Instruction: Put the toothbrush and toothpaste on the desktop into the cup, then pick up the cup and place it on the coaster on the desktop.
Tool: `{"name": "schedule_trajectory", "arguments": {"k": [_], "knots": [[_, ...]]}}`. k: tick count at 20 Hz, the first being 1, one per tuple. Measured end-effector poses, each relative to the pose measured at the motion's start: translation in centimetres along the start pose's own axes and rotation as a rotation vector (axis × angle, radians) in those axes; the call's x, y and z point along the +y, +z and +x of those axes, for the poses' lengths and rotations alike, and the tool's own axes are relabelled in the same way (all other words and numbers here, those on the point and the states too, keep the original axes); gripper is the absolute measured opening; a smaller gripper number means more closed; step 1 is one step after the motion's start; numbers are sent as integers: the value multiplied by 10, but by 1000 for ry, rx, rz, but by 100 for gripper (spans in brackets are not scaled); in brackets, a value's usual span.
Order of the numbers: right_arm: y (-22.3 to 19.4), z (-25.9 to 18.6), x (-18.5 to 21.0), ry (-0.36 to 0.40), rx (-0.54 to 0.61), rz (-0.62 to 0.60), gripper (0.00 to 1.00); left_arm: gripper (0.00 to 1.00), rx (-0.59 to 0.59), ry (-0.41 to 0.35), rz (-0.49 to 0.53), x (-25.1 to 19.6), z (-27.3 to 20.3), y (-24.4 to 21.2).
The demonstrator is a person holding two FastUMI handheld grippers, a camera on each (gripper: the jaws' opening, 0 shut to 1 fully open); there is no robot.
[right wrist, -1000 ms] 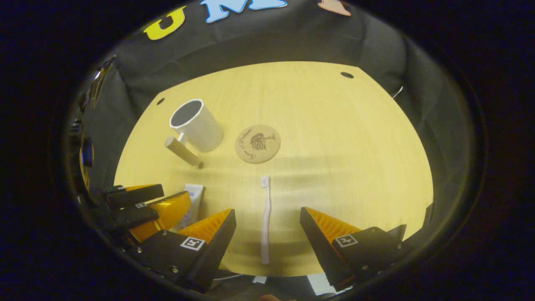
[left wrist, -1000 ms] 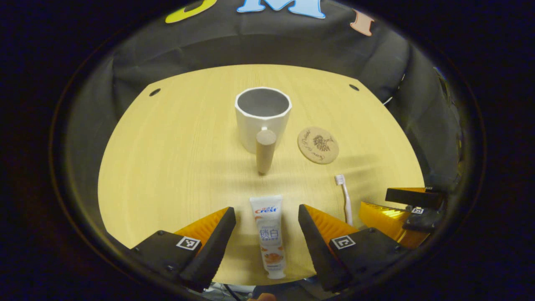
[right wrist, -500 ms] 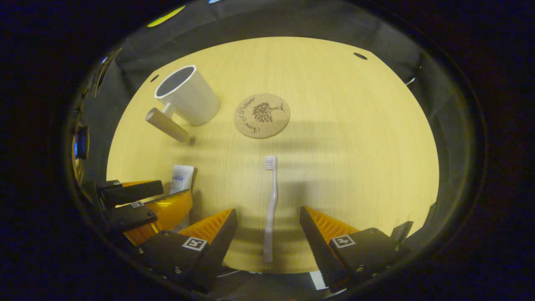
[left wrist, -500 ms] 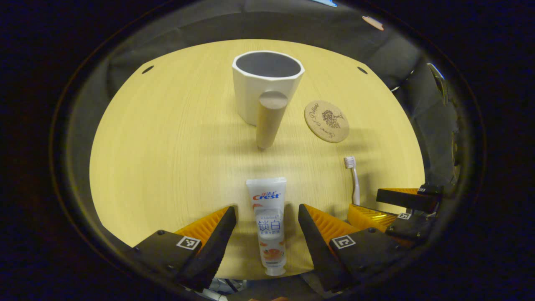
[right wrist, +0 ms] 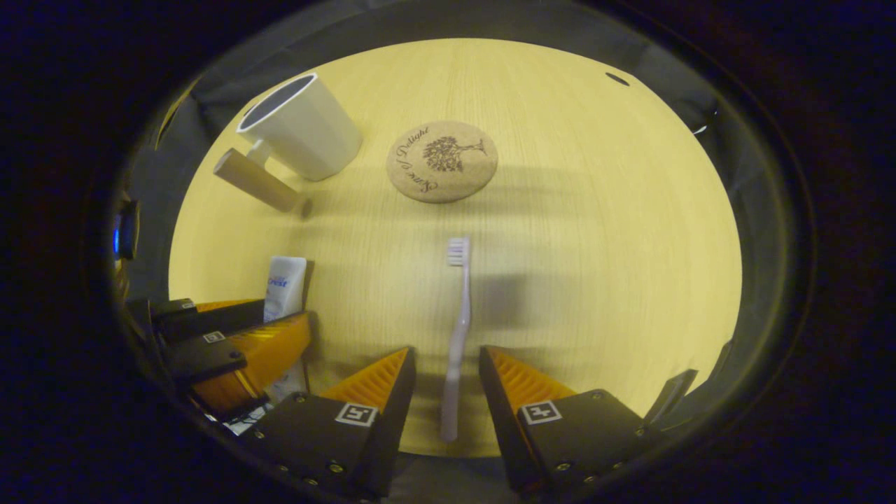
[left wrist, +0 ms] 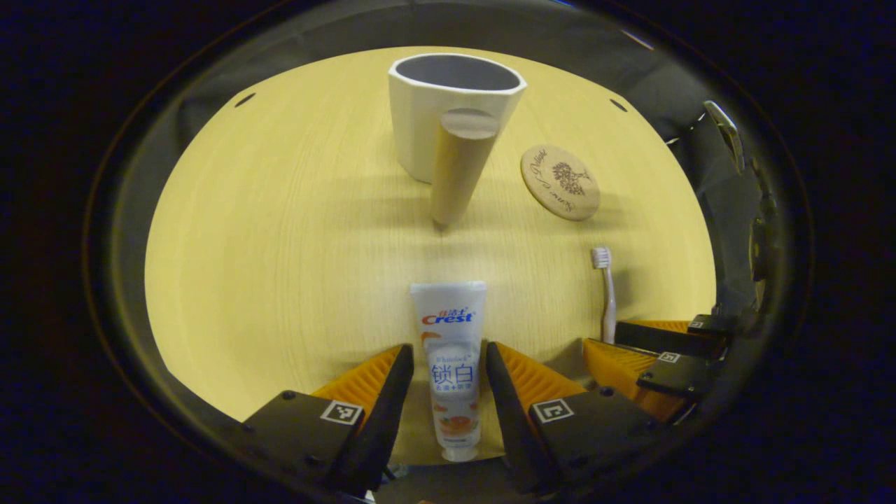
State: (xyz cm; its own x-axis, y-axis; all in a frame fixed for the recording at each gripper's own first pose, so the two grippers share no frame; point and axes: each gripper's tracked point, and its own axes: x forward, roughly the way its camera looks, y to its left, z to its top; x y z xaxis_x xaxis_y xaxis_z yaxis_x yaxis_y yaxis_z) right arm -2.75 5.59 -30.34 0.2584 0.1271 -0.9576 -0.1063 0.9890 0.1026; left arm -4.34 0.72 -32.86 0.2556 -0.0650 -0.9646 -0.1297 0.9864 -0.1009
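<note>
Left gripper [left wrist: 442, 364] low, jaws narrowed astride toothpaste [left wrist: 449, 364] | right gripper [right wrist: 446, 371] same astride toothbrush [right wrist: 456, 329]

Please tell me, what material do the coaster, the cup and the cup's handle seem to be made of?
The coaster looks like cork: tan, matte, speckled, with a dark printed tree design. The cup seems to be white ceramic or plastic with a smooth matte surface and faceted sides; the pictures leave this open. Its handle looks like light unvarnished wood, a plain cylinder.

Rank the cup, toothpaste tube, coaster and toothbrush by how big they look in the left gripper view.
1. White faceted cup with wooden handle
2. White toothpaste tube, nearest the camera, so flattered
3. Round cork coaster
4. Slim white toothbrush, partly hidden
</note>
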Motion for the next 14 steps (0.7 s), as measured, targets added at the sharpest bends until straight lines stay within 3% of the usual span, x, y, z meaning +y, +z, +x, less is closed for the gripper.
{"name": "schedule_trajectory", "arguments": {"k": [1,3,4,6,7,8,9,12,14], "knots": [[1,0,-1,-4,-5,5,59,70,0,3,2,1,0,1],[0,1,-4,-8,5,-1,42,62,1,16,-1,3,0,2],[1,1,-5,-8,4,-3,41,53,-2,15,-1,3,1,2],[-1,2,-9,-36,4,-44,40,55,-6,22,8,2,0,3],[1,-1,-10,-51,-10,-26,40,50,-2,27,0,1,1,1],[-2,-1,-10,-48,5,-47,13,46,-7,28,12,2,1,1],[-1,0,-11,-46,-2,-50,14,48,-6,31,16,2,1,1],[-2,-1,-11,-32,-6,-44,12,36,-17,24,3,2,0,2],[-2,0,-11,-16,-20,-35,11,36,-27,11,7,2,-1,2]]}}
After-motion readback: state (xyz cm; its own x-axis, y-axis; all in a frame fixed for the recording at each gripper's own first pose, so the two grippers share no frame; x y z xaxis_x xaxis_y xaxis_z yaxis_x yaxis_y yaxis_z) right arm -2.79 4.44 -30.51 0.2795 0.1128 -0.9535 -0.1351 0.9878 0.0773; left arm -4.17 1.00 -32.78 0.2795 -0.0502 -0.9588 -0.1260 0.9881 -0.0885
